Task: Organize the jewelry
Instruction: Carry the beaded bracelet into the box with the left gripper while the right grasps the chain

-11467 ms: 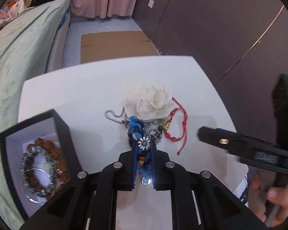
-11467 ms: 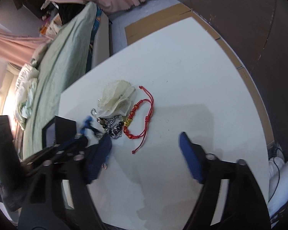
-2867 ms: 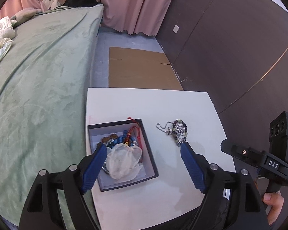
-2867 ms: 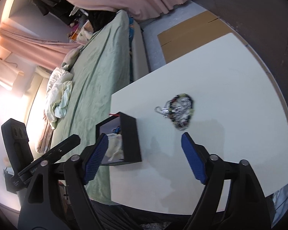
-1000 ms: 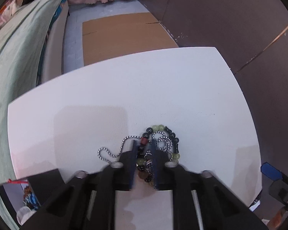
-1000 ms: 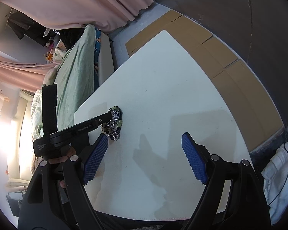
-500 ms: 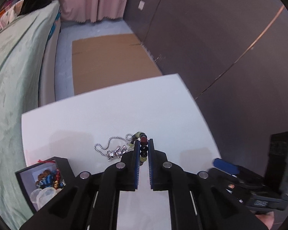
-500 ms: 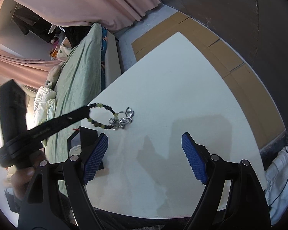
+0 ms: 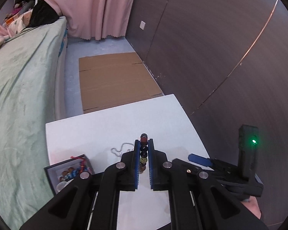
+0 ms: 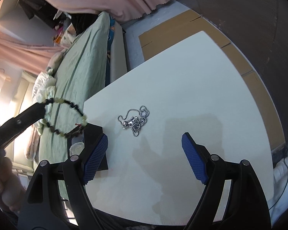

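While one bracelet (image 10: 66, 117) hangs pinched, one chain (image 10: 134, 120) on table (image 10: 192, 80)

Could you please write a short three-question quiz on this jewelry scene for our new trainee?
1. True or false: the left gripper is shut on the beaded bracelet.
2. Which item lies on the white table? A) silver chain B) watch C) comb
3. Fill in: the right gripper is ____.

Key: 1 true. 2 A, the silver chain is out on the tabletop, outside the black box. 3 open.
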`<state>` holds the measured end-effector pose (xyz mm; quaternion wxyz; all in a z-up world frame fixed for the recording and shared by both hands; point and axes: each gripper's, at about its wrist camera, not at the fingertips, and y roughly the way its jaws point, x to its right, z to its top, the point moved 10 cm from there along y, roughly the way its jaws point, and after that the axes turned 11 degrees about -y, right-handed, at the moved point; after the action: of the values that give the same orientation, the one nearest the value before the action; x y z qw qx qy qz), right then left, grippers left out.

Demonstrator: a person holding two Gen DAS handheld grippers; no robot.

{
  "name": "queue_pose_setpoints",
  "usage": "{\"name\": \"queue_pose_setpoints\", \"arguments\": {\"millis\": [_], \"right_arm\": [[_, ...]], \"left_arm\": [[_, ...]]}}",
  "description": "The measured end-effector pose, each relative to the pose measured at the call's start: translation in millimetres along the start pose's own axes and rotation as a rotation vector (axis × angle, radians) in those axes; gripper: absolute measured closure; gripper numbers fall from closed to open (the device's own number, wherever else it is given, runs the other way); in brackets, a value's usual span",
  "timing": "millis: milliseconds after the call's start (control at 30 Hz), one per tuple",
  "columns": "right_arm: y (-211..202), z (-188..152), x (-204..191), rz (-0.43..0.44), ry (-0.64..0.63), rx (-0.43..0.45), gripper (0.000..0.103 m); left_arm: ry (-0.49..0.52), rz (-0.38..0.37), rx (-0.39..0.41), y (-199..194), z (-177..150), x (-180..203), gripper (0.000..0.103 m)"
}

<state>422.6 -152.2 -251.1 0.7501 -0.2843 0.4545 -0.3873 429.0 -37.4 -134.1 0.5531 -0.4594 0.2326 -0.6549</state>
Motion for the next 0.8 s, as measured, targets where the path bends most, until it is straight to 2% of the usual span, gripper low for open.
{"name": "queue_pose_setpoints", "arguments": {"millis": [300,500,633,733,800], "right_arm": [[43,7,-19,-0.016,-0.084,-0.094,0.024],[70,8,-32,-0.027,-0.133,-0.146,0.041],[84,7,-36,-0.053,-0.160,-0.173,0.043],[99,1,-34,-0.079,-0.165,-0.208,0.060],[109,-4,-34,-0.082,-0.167,-0.227,0.089]], "left_arm": [[-0.048,0.031,0.033,-27,-3,-35,0.097],[-0.087,0.055,0.055,-46,-7,-62,0.097],[-0.110,0.069,0.064,-57,-11,-78,0.097],[-0.122,0.077,0.065,-60,-15,-85,0.097],[-0.132,0.079,0.063,-62,-20,-91,0.097]]}}
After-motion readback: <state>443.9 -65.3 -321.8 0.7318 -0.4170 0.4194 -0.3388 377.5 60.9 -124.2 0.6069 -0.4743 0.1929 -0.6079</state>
